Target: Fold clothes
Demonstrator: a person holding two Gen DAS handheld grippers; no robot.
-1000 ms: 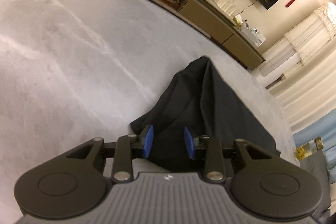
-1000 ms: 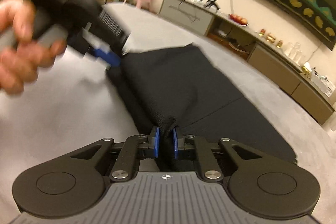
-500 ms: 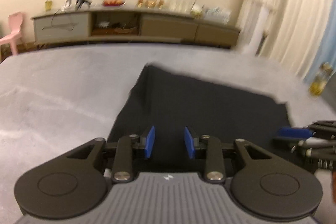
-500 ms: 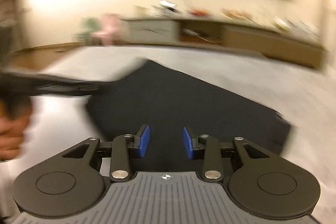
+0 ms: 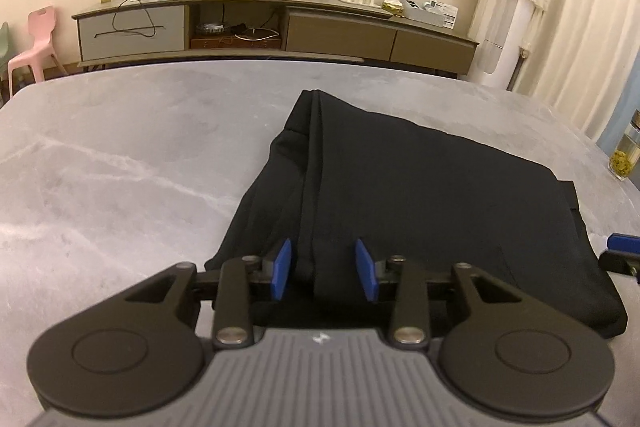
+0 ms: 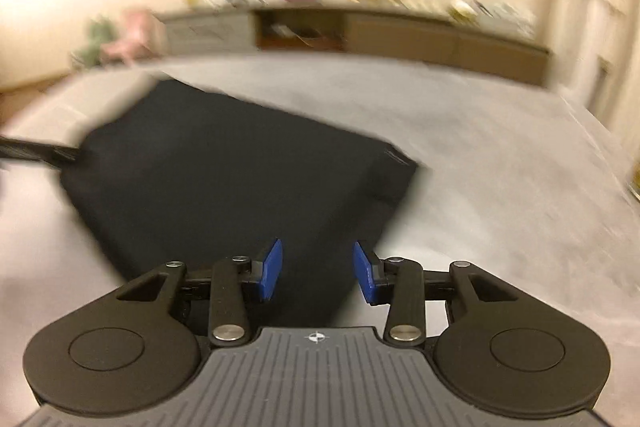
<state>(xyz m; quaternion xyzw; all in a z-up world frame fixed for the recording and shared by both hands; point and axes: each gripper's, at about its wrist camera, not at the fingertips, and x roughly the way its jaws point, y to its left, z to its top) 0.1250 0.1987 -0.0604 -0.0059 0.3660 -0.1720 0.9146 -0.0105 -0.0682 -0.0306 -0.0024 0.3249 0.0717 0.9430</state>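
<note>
A black garment (image 5: 420,187) lies folded flat on the grey table (image 5: 120,155), with a raised lengthwise fold running toward me. My left gripper (image 5: 324,269) is open at its near left edge, and that fold passes between the blue pads without being clamped. The right wrist view is blurred; the same black garment (image 6: 240,163) fills its middle. My right gripper (image 6: 318,273) is open over the garment's near corner, holding nothing. One blue pad of the right gripper (image 5: 622,241) shows at the left view's right edge; the left gripper (image 6: 36,151) shows as a dark blur at far left.
A long low sideboard (image 5: 280,31) with small items stands against the far wall. A pink chair (image 5: 34,43) is at the left. A glass jar (image 5: 626,151) sits by the table's right edge. White curtains (image 5: 580,7) hang at right. Bare table (image 6: 500,167) lies right of the garment.
The right gripper has let go of the garment and opened. Both grippers swung round to face the sideboard, and the garment now lies flatter on the table.
</note>
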